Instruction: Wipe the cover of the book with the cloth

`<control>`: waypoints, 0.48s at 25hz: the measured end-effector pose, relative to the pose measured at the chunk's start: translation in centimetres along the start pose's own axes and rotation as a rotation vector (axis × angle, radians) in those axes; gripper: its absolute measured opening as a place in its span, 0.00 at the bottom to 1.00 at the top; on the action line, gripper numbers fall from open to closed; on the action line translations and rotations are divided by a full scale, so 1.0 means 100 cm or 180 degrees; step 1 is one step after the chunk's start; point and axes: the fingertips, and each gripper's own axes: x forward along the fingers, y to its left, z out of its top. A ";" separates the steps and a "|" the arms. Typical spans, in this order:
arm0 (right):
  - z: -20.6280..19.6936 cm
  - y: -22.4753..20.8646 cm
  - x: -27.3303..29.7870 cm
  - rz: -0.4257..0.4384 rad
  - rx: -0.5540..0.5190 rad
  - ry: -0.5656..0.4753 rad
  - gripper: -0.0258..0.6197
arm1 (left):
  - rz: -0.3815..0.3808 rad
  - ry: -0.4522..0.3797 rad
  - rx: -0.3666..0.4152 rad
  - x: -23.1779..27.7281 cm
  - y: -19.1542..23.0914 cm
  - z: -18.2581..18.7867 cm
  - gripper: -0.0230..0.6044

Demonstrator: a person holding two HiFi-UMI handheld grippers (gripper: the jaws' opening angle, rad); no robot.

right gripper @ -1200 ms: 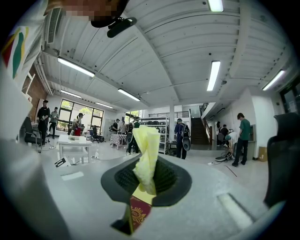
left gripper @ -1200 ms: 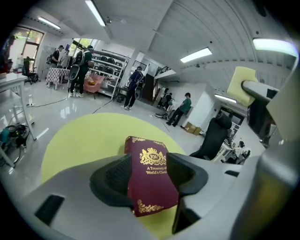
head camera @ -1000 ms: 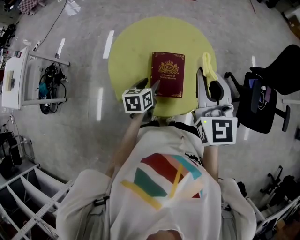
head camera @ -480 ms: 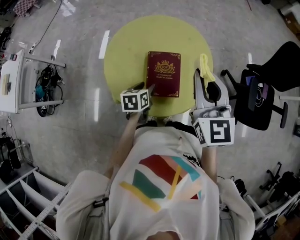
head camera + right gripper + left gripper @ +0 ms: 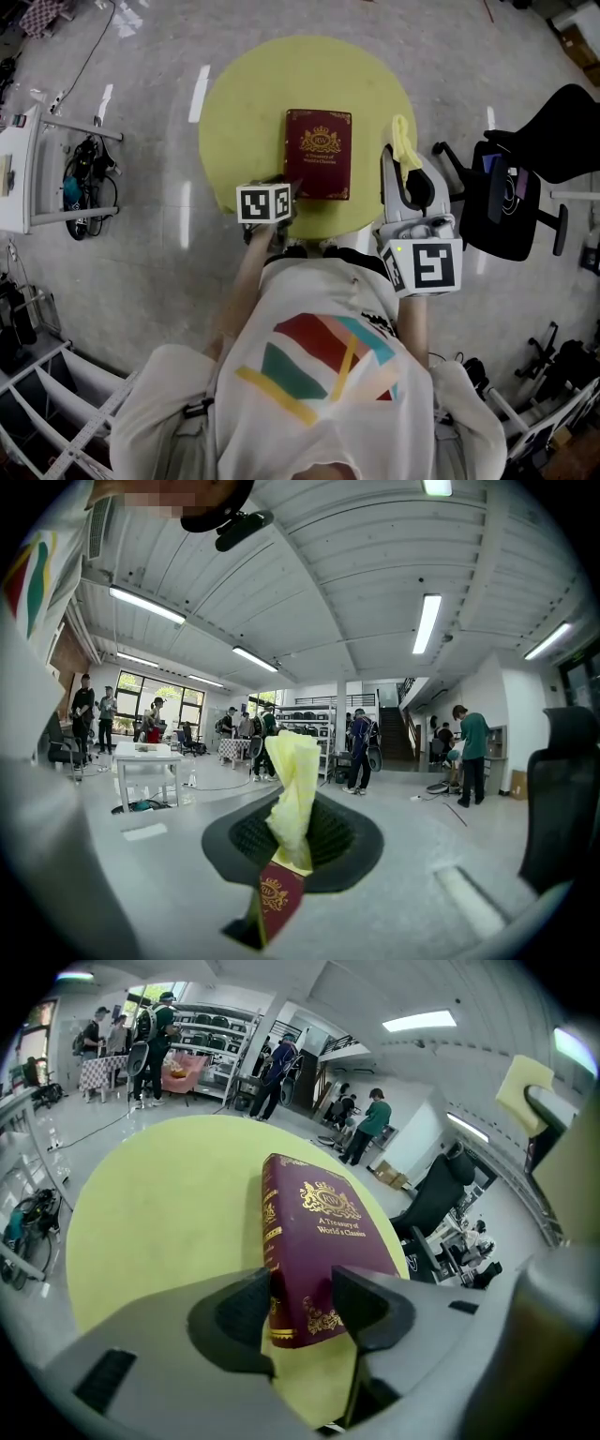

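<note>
The jaws of the left gripper were closed on the near-left corner of the maroon book — it lay cover-up by the near edge of the round yellow table. The jaws of the right gripper pinched a yellow cloth, held upright at the table's right edge — clear of the book.

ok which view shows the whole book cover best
The head view: the dark red gold-printed hardback book lies face-up, cover almost fully visible. The left gripper view shows it close, near end between the jaws; the right gripper view shows only a sliver.
</note>
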 end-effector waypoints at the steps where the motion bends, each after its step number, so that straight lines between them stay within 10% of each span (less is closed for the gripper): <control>1: -0.001 -0.001 0.001 -0.0002 -0.0004 0.0004 0.09 | 0.0004 0.0014 0.0004 0.001 0.000 0.000 0.37; 12: -0.007 -0.013 0.028 0.0006 -0.0528 0.0212 0.09 | 0.0030 -0.0008 0.0021 0.001 -0.002 -0.001 0.37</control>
